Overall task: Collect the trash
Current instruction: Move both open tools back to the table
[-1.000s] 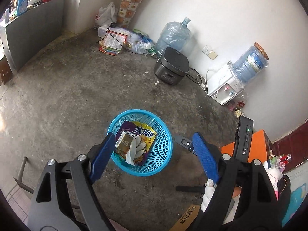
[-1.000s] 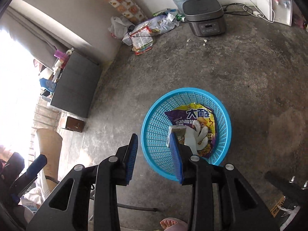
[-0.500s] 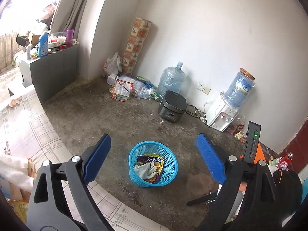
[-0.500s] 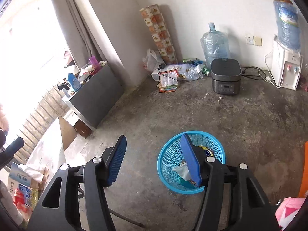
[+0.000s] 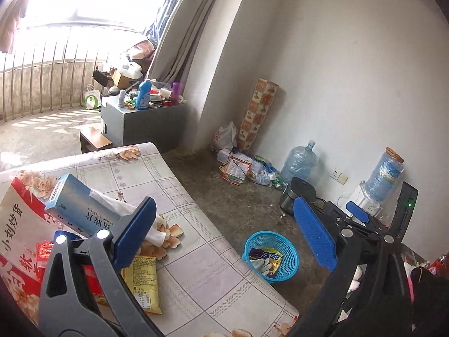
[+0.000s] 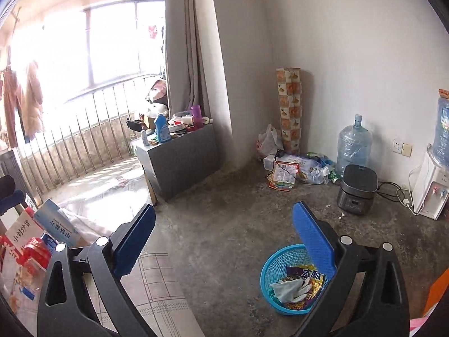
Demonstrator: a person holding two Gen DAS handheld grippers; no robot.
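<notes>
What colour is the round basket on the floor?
Bright blue: the round plastic mesh basket shows best in the right wrist view.

I see a tall roll with orange squares standing in the corner. A big water jug stands by the wall, and a dark rice cooker sits on the floor just beside it. A white water machine is near the wall plug. A grey cabinet has a blue bottle and a purple cup on top. A grey curtain hangs behind it.
</notes>
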